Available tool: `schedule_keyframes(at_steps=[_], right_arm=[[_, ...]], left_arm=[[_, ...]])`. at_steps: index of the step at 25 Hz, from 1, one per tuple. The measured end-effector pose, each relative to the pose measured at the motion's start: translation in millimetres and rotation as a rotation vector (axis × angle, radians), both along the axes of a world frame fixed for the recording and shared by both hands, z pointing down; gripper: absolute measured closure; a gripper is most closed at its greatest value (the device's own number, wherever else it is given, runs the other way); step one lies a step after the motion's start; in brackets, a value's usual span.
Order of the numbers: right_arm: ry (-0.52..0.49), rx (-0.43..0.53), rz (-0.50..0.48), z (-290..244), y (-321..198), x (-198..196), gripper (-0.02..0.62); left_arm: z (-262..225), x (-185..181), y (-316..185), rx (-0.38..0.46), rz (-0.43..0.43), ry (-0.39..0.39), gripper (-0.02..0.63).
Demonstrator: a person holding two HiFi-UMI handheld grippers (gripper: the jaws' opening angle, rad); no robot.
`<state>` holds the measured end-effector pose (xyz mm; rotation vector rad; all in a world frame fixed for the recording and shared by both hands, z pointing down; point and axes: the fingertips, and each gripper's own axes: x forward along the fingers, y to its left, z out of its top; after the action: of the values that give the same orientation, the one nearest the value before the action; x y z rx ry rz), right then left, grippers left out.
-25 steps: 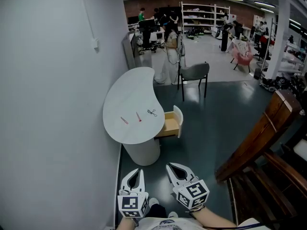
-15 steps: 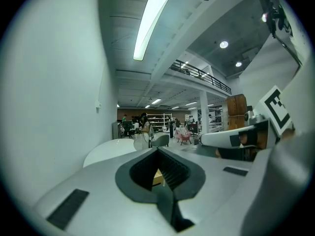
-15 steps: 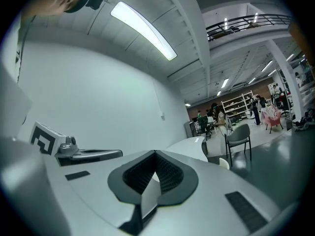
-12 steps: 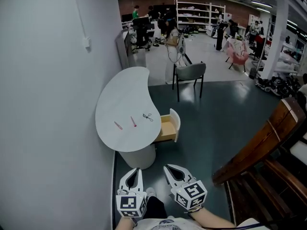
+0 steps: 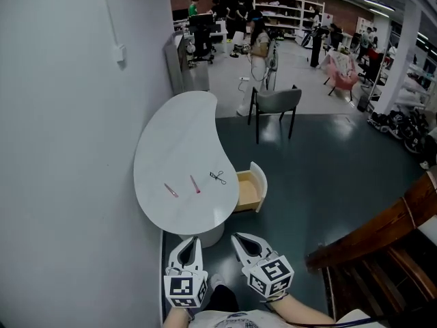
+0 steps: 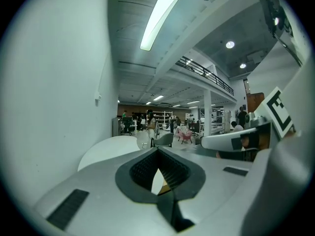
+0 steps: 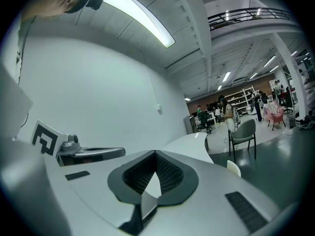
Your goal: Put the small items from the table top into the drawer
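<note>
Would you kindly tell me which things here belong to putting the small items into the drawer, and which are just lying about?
For the job: pale pink stick, red stick, small black tool, all on the white table; open drawer.

Just about: grey chair, wooden furniture, white shelves at the back.

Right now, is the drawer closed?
No, the drawer stands pulled out from under the white table top, its wooden inside showing in the head view.

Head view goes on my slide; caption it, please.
Shut, empty left gripper and right gripper face a white table holding three small items beside its open drawer.
</note>
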<state>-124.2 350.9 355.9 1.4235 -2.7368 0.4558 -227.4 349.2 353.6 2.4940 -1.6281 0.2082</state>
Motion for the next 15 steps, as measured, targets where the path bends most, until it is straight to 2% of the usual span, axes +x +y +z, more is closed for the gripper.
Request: schedule_keyframes(at_steps=[5, 15], right_arm=[[0.008, -0.034, -0.006, 8.6, -48.0, -24.7, 0.575], [0.032, -0.026, 0.025, 7.9, -132.8, -61.3, 0.575]], left_arm=[[4.0, -22.1, -51.6, -0.014, 0.003, 0.006, 0.591], [3.7, -68.9, -130.1, -0.015, 0.008, 0.018, 0.591]])
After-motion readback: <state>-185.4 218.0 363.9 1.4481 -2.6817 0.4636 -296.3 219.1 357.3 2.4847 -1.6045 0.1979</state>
